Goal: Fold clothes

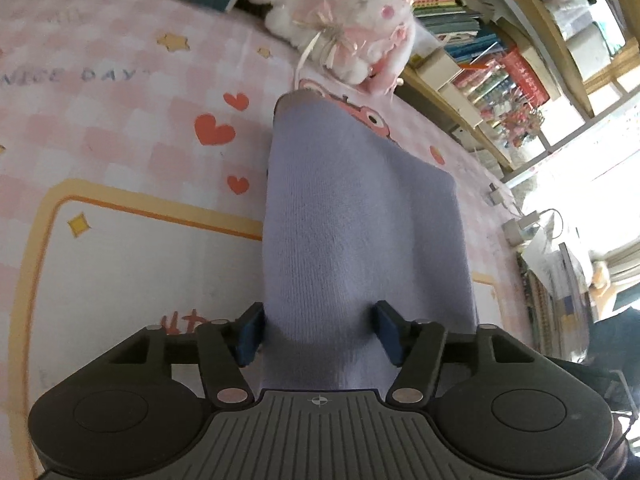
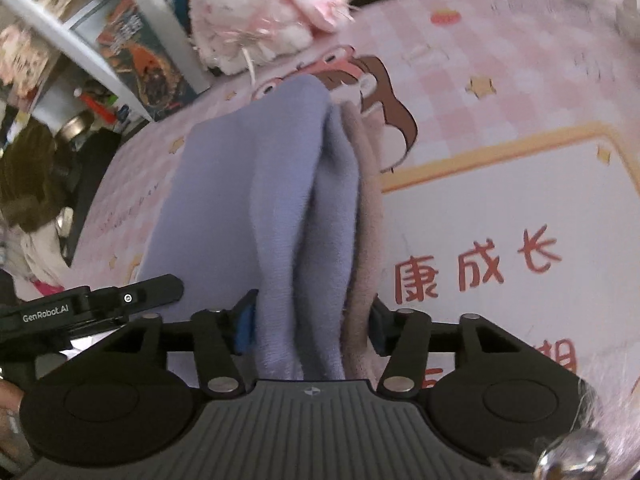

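Your fold is in progress, not complete. Both grippers carry the lavender knit garment [image 1: 360,216] above the pink checked bedsheet [image 1: 120,92]; no part of it is seen lying flat in a finished stack. Judged from these views, at least one fold has been made, because several layers hang together at the right side. The lay-down and any final fold remain.

Tong state:
- Left gripper [image 1: 318,330]: the blue pads stand at medium width with the garment bunched between them. The fabric fills the gap, so treat this gripper as clamped on the cloth.
- Right gripper [image 2: 310,326]: the pads are closed onto a thicker bundle, lavender layers plus a beige-pink layer [image 2: 366,216] against the right pad.

Garment location: it extends forward from both grippers toward the pink-and-white plush toy [image 1: 352,12] at the far end of the bed. The far edge appears to droop toward the sheet near the cartoon print; whether it touches cannot be determined.

Garment appearance:
- Fine-ribbed knit, soft and matte, pale lavender.
- In the left wrist view it presents one broad, smooth panel with a rounded far corner.
- In the right wrist view it forms two or three vertical pleats, with the beige-pink layer alongside. Whether that layer is a lining or a separate item cannot be determined.

Bookshelves [image 1: 500,60] stand beside the bed.
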The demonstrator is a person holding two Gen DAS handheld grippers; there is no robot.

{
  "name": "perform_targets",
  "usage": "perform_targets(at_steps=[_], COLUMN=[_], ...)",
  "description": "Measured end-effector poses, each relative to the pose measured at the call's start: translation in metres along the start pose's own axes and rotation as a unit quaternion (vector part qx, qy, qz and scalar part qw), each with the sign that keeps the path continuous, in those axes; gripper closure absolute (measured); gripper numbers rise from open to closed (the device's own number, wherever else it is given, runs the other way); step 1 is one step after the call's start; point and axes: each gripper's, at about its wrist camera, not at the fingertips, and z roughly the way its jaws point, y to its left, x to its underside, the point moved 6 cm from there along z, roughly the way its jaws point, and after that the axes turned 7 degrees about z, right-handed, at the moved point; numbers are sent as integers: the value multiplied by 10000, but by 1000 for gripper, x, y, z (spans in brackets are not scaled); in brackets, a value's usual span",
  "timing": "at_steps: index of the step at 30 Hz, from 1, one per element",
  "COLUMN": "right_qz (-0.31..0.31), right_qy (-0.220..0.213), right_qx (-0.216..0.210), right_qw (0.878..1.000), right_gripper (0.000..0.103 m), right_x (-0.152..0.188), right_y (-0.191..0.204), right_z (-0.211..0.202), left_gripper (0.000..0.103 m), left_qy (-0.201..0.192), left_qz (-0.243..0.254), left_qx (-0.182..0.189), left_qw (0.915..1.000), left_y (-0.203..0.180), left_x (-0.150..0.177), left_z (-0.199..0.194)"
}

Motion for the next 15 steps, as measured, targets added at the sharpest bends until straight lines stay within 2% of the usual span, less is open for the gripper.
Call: perform_targets(at_steps=[2, 5, 8, 10, 15], right_qz=[115, 72, 20, -145, -695], right_qy=[40, 16, 34, -116, -625], right_qx=[-116, -231, -336, -353, -345], right_qw=[9999, 9997, 9994, 9992, 9950], right_gripper=[49, 52, 64, 73, 75], right_x=[-1, -3, -5, -6, -6], right_y=[-2, 0, 3, 8, 24], right_z=[2, 5, 7, 1, -22], left_gripper=[41, 46, 55, 58, 59], left_qy=[-78, -149, -244, -359, -705], left_qz=[-139, -136, -125, 10, 407], left_qx=[93, 17, -86, -171, -312], left_qw=[9998, 9998, 9996, 9992, 9962], left_y=[1, -2, -7, -15, -40], left_x=[0, 1, 1, 1, -4], left_z=[4, 4, 1, -6, -26])
